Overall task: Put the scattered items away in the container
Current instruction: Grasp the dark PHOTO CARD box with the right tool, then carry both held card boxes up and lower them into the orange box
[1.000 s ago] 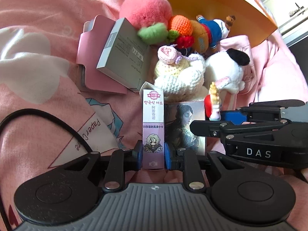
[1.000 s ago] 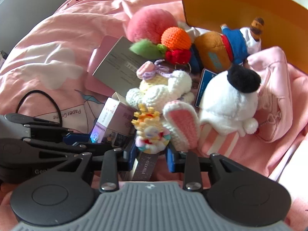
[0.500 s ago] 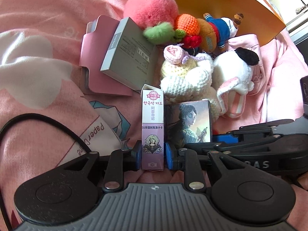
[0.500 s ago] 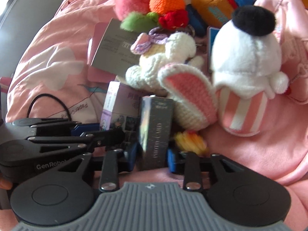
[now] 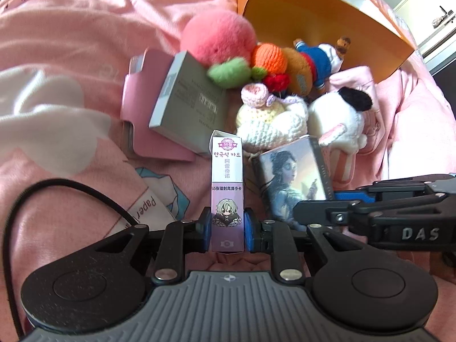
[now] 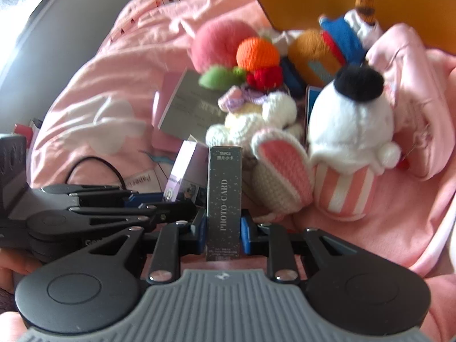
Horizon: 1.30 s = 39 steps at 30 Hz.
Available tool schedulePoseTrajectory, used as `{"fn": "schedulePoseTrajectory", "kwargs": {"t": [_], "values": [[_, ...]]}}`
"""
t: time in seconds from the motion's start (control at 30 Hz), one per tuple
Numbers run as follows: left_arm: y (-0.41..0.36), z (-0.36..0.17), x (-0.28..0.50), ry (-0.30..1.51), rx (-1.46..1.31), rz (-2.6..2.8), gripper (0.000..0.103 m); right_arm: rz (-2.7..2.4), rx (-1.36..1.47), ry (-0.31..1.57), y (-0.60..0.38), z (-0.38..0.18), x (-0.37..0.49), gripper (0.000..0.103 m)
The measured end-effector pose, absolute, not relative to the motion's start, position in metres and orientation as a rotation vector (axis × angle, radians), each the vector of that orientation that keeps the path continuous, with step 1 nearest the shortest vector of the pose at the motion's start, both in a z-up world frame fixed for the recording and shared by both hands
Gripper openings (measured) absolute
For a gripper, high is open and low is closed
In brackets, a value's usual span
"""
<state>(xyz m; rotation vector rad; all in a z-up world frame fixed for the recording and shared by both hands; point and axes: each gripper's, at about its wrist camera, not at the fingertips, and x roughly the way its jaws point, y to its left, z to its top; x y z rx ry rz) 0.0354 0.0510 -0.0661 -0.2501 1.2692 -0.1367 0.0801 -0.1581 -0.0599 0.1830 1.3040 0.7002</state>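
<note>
My left gripper point(image 5: 227, 229) is shut on a tall purple card box point(image 5: 227, 188) and holds it upright. My right gripper point(image 6: 223, 229) is shut on a dark photo card box point(image 6: 224, 196); its illustrated face shows in the left wrist view point(image 5: 293, 182). The two grippers are side by side. Beyond them lies a heap of plush toys: a pink ball point(image 5: 218, 38), a crocheted orange fruit point(image 5: 269, 58), a crocheted bunny point(image 5: 272, 124) and a white cupcake plush point(image 6: 350, 131). The orange container point(image 5: 322, 14) lies tipped open at the back.
A grey box point(image 5: 189, 105) rests on a pink case point(image 5: 139, 108) at the left of the heap. A black cable point(image 5: 71, 191) loops over a paper sheet point(image 5: 148, 205) on the pink bedding. A brown doll in blue point(image 5: 316, 57) lies at the container mouth.
My right gripper has lifted the photo card box upright beside my left one. A small yellow figure seen before it one second ago is out of view. My left gripper still holds the purple box.
</note>
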Motion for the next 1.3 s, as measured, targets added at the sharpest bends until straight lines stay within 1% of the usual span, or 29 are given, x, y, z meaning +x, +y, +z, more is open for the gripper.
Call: {"fn": "schedulePoseTrajectory", "kwargs": {"t": [0.43,0.73,1.07,1.3], "values": [[0.059,-0.020,0.041,1.139,-0.210,-0.114,0.025,0.710,0.294,1.194,-0.183,-0.021,0.089,0.025],[0.054,0.008,0.056,1.070,-0.179,-0.143,0.025,0.699,0.291,1.100,-0.190,0.007,0.108,0.025],[0.050,0.049,0.109,0.963,-0.151,-0.183,0.025,0.626,0.261,0.946,-0.207,0.049,0.155,0.025],[0.044,0.071,0.156,0.900,-0.157,-0.229,0.025,0.595,0.289,0.868,-0.218,0.076,0.201,0.025]]}}
